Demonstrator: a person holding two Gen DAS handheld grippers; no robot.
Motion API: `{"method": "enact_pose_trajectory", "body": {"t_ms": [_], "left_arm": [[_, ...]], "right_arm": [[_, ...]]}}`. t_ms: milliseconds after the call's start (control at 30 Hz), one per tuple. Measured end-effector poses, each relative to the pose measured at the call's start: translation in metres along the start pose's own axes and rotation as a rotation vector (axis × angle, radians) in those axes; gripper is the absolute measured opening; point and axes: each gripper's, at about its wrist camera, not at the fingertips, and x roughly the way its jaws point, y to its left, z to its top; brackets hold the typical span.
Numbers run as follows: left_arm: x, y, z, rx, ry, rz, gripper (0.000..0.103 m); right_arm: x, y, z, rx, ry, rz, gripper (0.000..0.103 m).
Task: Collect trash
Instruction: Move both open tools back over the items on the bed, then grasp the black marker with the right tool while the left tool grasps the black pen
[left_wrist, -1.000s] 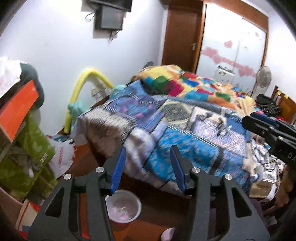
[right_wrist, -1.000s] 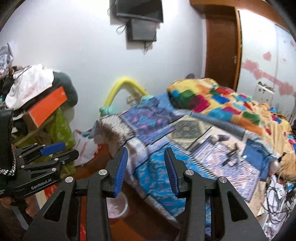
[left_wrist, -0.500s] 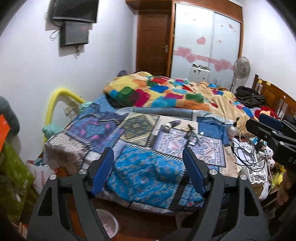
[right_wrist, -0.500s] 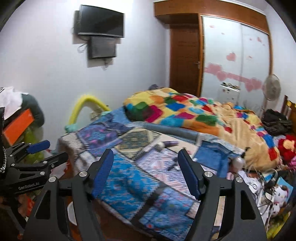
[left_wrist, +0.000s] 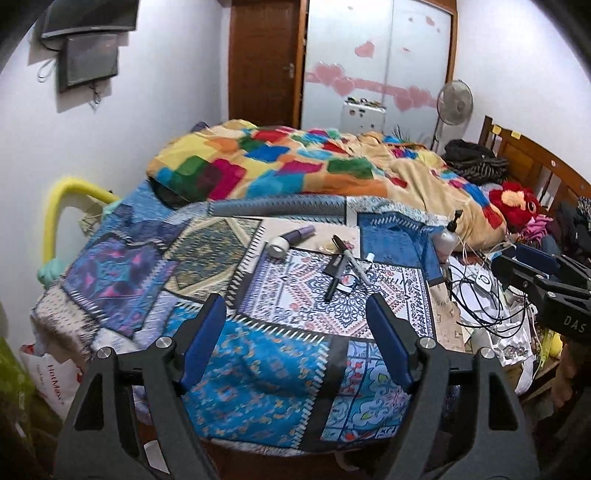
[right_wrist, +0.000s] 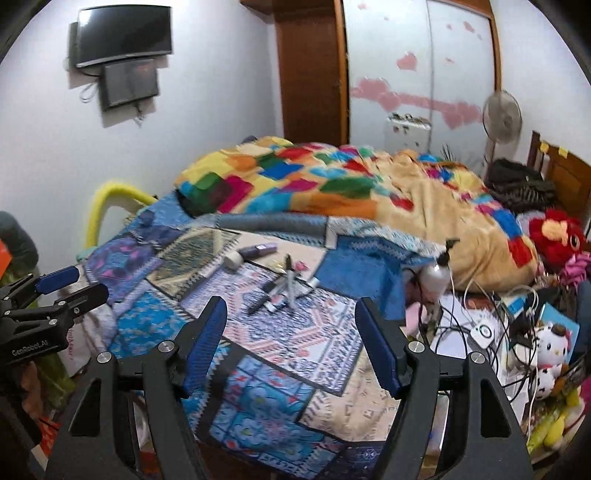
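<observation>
Both the left gripper (left_wrist: 295, 343) and right gripper (right_wrist: 288, 343) are wide open and empty. The tape roll (left_wrist: 277, 246) lies on the bed (left_wrist: 258, 362) beside the purple tube (left_wrist: 300, 234); probably light and stiff, best pinched across its rim.

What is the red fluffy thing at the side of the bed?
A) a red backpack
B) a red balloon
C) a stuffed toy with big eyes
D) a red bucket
C: the red stuffed toy is plush with a round eye and an orange tuft, and it lies next to the colourful patchwork blanket, near the wooden headboard.
</observation>
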Motion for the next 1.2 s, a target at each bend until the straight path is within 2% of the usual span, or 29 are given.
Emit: {"method": "enact_pose_trajectory", "body": {"t_ms": [200, 333, 533, 600, 633, 767, 867, 1033, 1067, 1200], "left_arm": [[0.059, -0.008, 0.003, 0.019, 0.048, -0.027, 0.077], [0.097, -0.005, 0.004, 0.011, 0.075, -0.047, 0.077], [0.145, 0.0, 0.004, 0.02, 0.102, -0.061, 0.077], [0.158, 0.002, 0.003, 0.027, 0.105, -0.067, 0.077], [0.164, 0.003, 0.002, 0.031, 0.108, -0.073, 0.077], [0.19, 0.001, 0.0, 0.058, 0.143, -0.112, 0.059], [0.206, -0.003, -0.002, 0.073, 0.169, -0.149, 0.049], [0.224, -0.013, -0.007, 0.107, 0.204, -0.197, 0.039], [0.226, -0.014, -0.008, 0.111, 0.209, -0.201, 0.036], [0.237, -0.021, -0.01, 0.113, 0.238, -0.237, 0.027]], "right_arm": [[0.044, -0.018, -0.001, 0.031, 0.066, 0.01, 0.068], [0.075, -0.021, 0.002, 0.046, 0.101, 0.056, 0.067], [0.129, -0.02, 0.011, 0.048, 0.143, 0.136, 0.051], [0.15, -0.021, 0.013, 0.053, 0.168, 0.169, 0.034], [0.163, -0.021, 0.013, 0.055, 0.187, 0.177, 0.031], [0.209, -0.023, 0.013, 0.08, 0.254, 0.209, 0.02], [0.232, -0.023, 0.014, 0.085, 0.287, 0.213, 0.018], [0.258, -0.014, 0.013, 0.037, 0.313, 0.181, 0.015], [0.26, -0.012, 0.013, 0.027, 0.315, 0.175, 0.012], [0.264, -0.009, 0.01, -0.004, 0.303, 0.158, 0.011]]}}
